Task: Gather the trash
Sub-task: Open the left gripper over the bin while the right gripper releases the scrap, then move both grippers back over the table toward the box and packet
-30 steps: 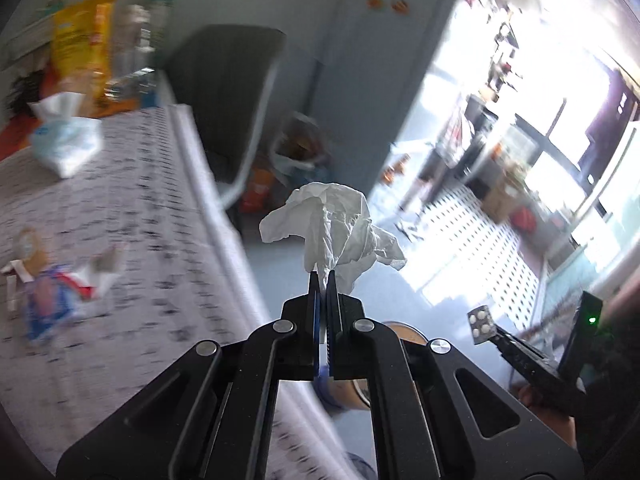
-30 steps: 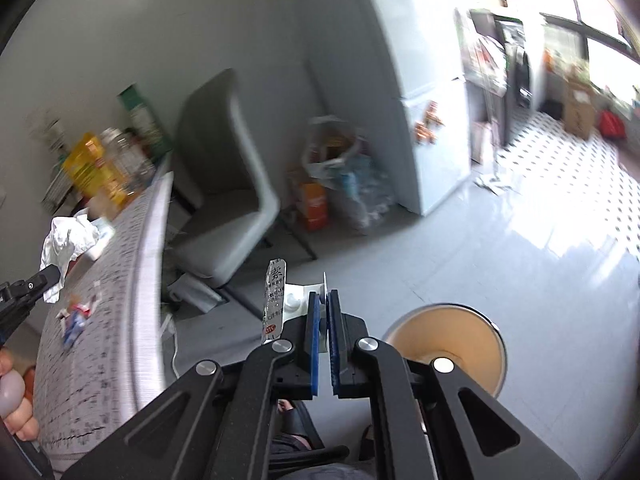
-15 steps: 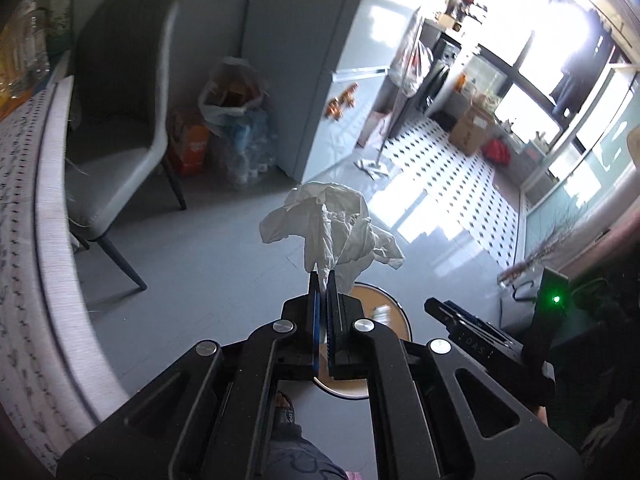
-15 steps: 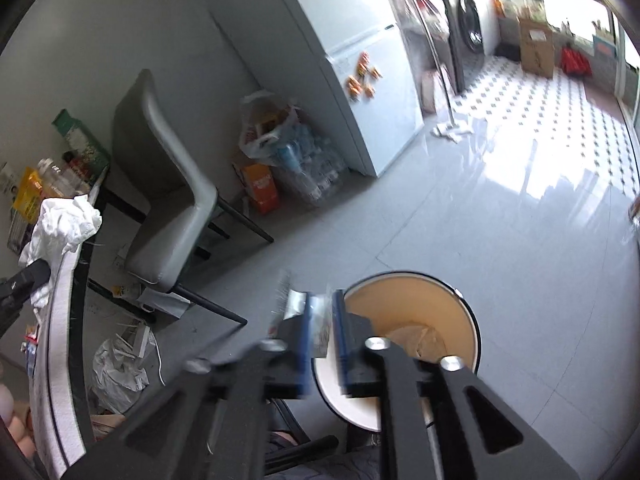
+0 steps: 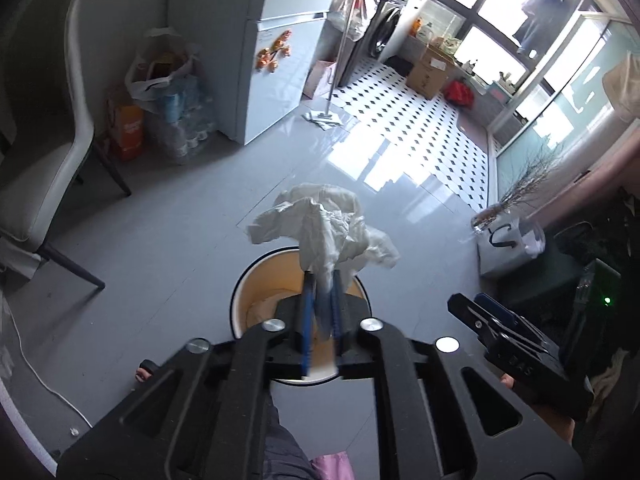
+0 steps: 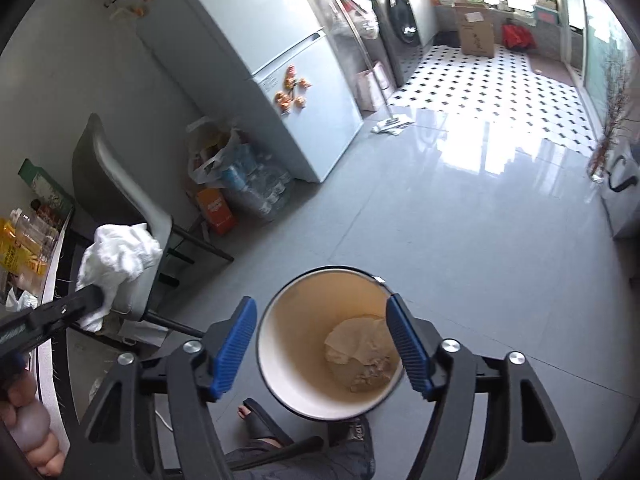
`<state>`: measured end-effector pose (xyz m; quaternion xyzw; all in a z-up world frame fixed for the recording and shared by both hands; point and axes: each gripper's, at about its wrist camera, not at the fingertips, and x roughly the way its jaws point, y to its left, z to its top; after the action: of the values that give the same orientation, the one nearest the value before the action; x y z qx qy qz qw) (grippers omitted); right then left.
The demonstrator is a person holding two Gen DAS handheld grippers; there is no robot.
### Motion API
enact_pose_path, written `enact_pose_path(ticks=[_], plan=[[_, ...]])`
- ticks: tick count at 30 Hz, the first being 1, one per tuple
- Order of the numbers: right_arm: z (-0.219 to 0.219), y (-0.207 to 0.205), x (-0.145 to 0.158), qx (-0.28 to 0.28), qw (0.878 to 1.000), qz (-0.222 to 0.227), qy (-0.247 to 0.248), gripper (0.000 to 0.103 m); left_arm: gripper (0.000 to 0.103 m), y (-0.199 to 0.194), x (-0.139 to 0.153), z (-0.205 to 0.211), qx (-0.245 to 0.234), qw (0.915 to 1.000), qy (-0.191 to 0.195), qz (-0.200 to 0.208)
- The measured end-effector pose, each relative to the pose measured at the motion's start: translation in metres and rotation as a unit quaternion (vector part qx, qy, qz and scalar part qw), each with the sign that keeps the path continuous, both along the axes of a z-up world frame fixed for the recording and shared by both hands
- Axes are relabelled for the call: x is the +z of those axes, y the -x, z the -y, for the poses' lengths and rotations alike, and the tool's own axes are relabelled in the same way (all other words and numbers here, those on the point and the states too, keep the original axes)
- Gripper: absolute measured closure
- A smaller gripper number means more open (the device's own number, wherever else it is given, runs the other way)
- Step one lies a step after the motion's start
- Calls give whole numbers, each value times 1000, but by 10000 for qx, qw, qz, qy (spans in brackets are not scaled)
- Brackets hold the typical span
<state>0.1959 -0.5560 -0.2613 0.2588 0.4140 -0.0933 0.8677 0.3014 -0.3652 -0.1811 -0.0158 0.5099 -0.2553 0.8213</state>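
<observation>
A crumpled white tissue (image 5: 324, 224) stands up between the blue pads of my left gripper (image 5: 321, 276). Its jaws are opening and a narrow gap shows, with the tissue's stem still in it. Directly below stands a round trash bin (image 5: 256, 292) with a cream inner wall. In the right wrist view the bin (image 6: 288, 344) holds crumpled paper (image 6: 360, 344) at the bottom. My right gripper (image 6: 320, 302) hangs over the bin, its jaws opening wide with nothing between them. Off to the left, the left gripper (image 6: 94, 294) and the tissue (image 6: 120, 256) show beside the table edge.
A grey chair (image 6: 116, 184) stands left of the bin, by the table edge (image 6: 48, 280) with bottles and packets. Bags and a water pack (image 6: 240, 184) lean on the fridge (image 6: 280, 80). A person's sandalled foot (image 6: 260, 420) is beside the bin. A white bag with twigs (image 5: 508, 240) stands on the right.
Both grippers swung away from the table and down over the bin. The right jaws opened and the wrapper left them. The left jaws parted slightly around the tissue.
</observation>
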Motion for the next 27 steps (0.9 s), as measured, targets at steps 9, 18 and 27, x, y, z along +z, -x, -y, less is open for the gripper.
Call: enact_pose_path(ticks=[9,18,27], plan=[[6,29,28,-151,9996,98,233,25,15,16,35,-20,32,9989,406,229],[-39,33,63,361,9980,468,213,25,6,38,92,-124,900,9907,575,838],[-102,31,110,856,9912,907,434,10,6,66,127,-231,1762,9732,701,1304]])
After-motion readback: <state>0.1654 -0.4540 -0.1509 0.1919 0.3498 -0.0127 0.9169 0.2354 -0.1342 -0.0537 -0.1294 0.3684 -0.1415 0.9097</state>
